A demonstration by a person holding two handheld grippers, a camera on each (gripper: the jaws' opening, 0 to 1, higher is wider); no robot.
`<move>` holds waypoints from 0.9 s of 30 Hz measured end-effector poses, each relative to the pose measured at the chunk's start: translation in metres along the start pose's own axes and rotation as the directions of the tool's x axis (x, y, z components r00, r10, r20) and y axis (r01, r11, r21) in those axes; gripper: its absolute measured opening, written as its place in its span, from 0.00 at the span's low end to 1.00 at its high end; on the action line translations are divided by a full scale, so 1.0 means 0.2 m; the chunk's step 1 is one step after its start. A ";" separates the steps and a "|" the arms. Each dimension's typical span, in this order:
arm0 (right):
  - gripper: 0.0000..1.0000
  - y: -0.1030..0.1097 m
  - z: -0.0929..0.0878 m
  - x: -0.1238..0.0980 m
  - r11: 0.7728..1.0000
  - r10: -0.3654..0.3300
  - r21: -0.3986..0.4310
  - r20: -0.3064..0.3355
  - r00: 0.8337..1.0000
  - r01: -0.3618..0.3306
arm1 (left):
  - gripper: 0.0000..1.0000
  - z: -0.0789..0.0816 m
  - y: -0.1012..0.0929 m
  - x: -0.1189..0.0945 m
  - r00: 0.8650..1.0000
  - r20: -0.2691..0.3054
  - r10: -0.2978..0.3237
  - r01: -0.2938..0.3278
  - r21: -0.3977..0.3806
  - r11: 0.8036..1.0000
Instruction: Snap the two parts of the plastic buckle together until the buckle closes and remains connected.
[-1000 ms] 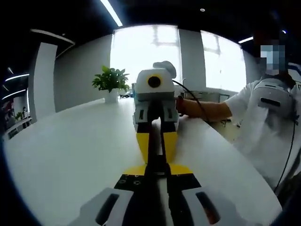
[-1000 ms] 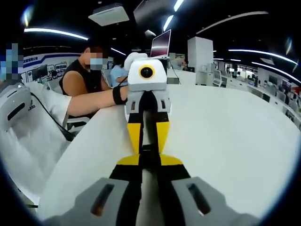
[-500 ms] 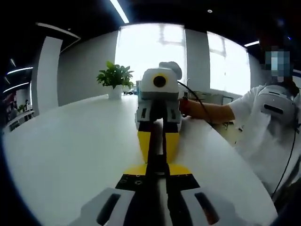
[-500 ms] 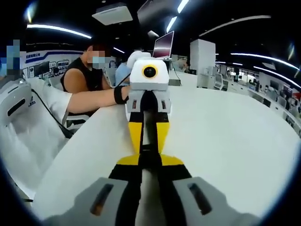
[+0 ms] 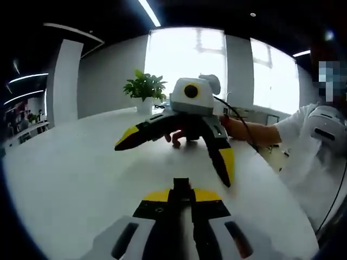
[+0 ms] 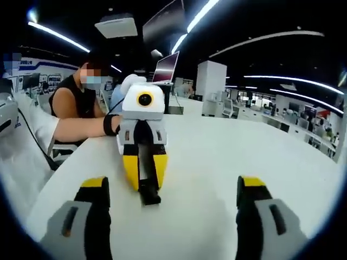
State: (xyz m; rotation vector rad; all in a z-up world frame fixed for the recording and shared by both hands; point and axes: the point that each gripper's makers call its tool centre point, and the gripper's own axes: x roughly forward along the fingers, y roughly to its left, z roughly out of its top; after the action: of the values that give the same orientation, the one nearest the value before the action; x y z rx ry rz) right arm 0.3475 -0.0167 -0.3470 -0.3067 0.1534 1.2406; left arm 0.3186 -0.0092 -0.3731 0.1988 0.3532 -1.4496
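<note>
A black plastic buckle (image 5: 181,184) sticks out from between the yellow tips of my left gripper (image 5: 181,196), which is shut on it low over the white table (image 5: 76,179). Facing it, my right gripper (image 5: 174,160) has its jaws spread wide, apart from the buckle. In the right gripper view my right gripper (image 6: 173,187) stands open with bare table between its fingers. Beyond it, the left gripper (image 6: 145,181) is shut on the black buckle (image 6: 149,194), whose end pokes out below the yellow tips. Whether the buckle's two parts are joined I cannot tell.
A potted plant (image 5: 144,89) stands at the table's far edge by the window. A person in white (image 5: 314,141) sits at the table's side, a hand (image 5: 176,137) under the right gripper. A person in black (image 6: 81,92) and a laptop (image 6: 168,67) are behind.
My right gripper has opened wide and let go of the buckle, drawing back a little. The left gripper stays shut on it.
</note>
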 end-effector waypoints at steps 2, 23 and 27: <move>1.00 -0.01 0.00 0.00 1.000 -0.005 0.000 0.005 1.000 0.005 | 0.11 0.01 0.02 -0.01 1.000 0.005 -0.004 0.004 -0.007 1.000; 0.92 -0.35 0.11 -0.15 0.957 -0.288 0.067 0.132 0.949 0.281 | 0.11 0.10 0.25 -0.13 0.965 0.100 0.242 -0.238 -0.057 0.970; 0.95 -0.40 0.10 -0.17 0.944 -0.328 0.081 0.136 0.935 0.319 | 0.11 0.10 0.34 -0.17 0.943 0.099 0.317 -0.311 -0.072 0.948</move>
State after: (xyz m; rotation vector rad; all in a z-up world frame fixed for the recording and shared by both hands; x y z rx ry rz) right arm 0.4116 -0.0644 -0.3062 -0.1801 0.0090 0.9249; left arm 0.3852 0.0241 -0.3476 0.1232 0.2582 -1.1282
